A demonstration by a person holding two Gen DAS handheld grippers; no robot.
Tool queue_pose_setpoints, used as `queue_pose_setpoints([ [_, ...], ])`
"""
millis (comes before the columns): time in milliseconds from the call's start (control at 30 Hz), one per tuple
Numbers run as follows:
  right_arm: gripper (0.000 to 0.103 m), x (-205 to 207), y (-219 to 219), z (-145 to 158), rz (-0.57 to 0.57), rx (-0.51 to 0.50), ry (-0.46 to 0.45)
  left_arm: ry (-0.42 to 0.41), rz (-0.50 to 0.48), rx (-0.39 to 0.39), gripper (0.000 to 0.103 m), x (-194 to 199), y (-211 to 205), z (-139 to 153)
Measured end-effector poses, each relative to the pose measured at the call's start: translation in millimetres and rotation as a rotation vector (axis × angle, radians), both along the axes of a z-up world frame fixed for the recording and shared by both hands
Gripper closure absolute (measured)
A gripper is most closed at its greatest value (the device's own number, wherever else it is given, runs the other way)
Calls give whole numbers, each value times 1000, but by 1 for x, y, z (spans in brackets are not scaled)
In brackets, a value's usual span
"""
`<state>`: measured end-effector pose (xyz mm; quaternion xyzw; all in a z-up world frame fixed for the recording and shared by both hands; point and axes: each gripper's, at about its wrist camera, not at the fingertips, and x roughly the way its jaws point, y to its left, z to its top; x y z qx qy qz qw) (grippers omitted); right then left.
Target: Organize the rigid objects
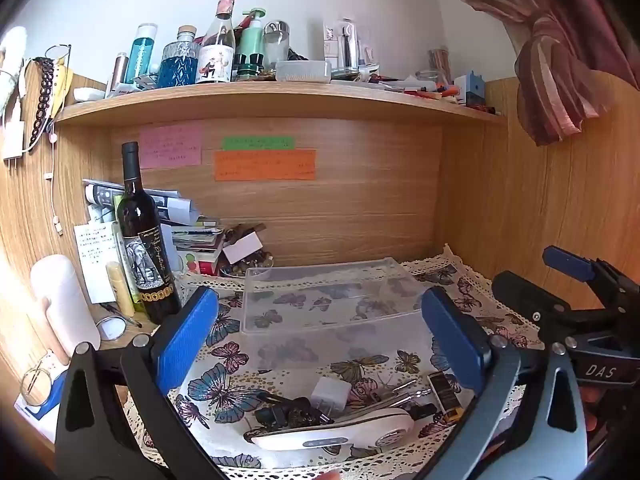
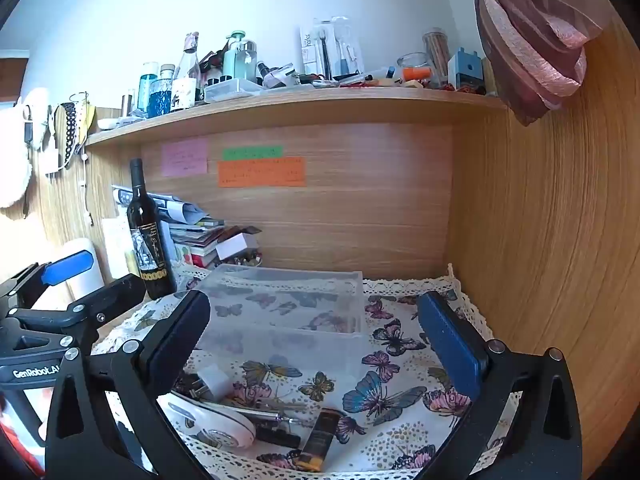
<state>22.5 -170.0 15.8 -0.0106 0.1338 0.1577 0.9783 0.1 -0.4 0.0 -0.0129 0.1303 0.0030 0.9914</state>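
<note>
Left gripper (image 1: 320,336): jaws spread wide, holding nothing, above the small items.
Right gripper (image 2: 316,344): jaws wide apart, empty, beside the left one.
Near clutter: white handheld device (image 1: 332,432) lies nearest on the butterfly cloth (image 2: 400,396); white plug adapter (image 1: 331,394), dark beads (image 1: 292,412) and black-and-amber tube (image 2: 318,440) crowd close around it.
Clear plastic tray (image 1: 324,292): just behind the clutter, in the middle of the cloth, nothing visible inside.
Left obstacles: dark wine bottle (image 1: 146,240) upright, with stacked books and papers (image 1: 192,236) behind.
Far: 3 coloured notes (image 1: 264,164) on the back panel; crowded shelf (image 1: 280,100) above.
</note>
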Motion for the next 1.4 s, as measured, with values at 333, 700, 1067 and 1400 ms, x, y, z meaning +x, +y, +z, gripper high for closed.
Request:
queue_pose_setpoints([
  [333,0,2,-1,1,-6,-5,5,-5,0,2,0,1,-2,2],
  [700,0,-3,-3,5,1,-5,-8,-21,7,0,0,-2,-4,7],
  [1067,0,-2,-4,5,0,-3,-11,-26,10,-1,0,-3,-3,8],
  [1400,0,-4,-4,5,-1,-5,-18,-35,10,13,0,-5,-8,10],
])
